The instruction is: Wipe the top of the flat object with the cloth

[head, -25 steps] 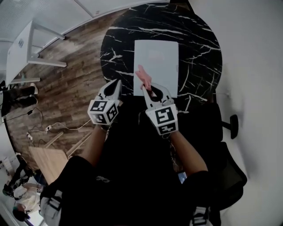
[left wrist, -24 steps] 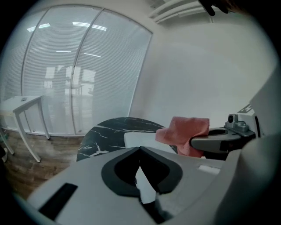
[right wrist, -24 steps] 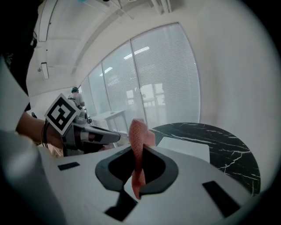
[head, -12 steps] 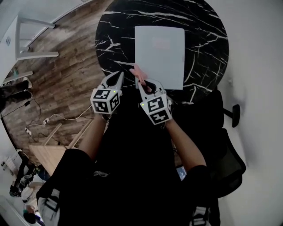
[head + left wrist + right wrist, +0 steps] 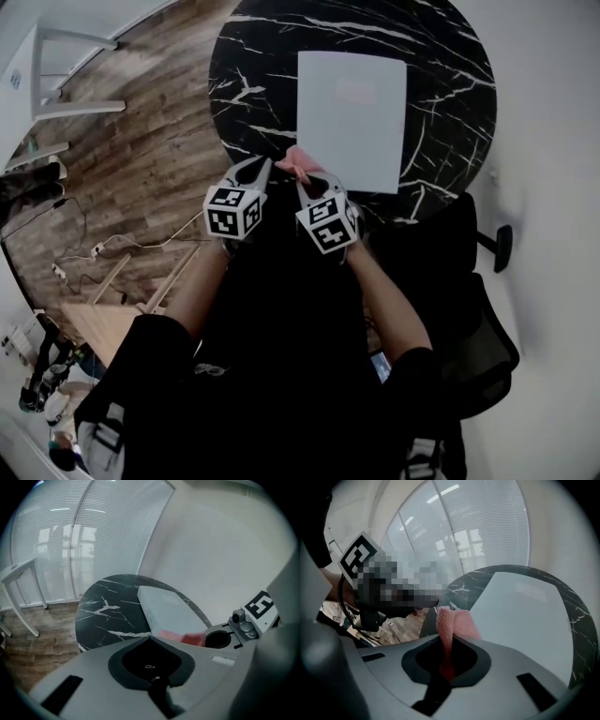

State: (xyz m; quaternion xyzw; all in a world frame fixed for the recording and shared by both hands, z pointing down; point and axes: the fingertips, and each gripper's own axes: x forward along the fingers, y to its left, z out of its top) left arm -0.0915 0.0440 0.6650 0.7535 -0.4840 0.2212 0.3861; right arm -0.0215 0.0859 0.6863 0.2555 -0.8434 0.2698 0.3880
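while the right claw (image 5: pixel 306 185) pinches it, the cloth (image 5: pixel 298 161) juts ahead.

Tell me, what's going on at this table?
A person sits at a round black marble table with a handheld gripper in each hand. The right gripper is clamped on a pink cloth, held at the near left corner of a flat white object. The left gripper is shut and empty beside it.
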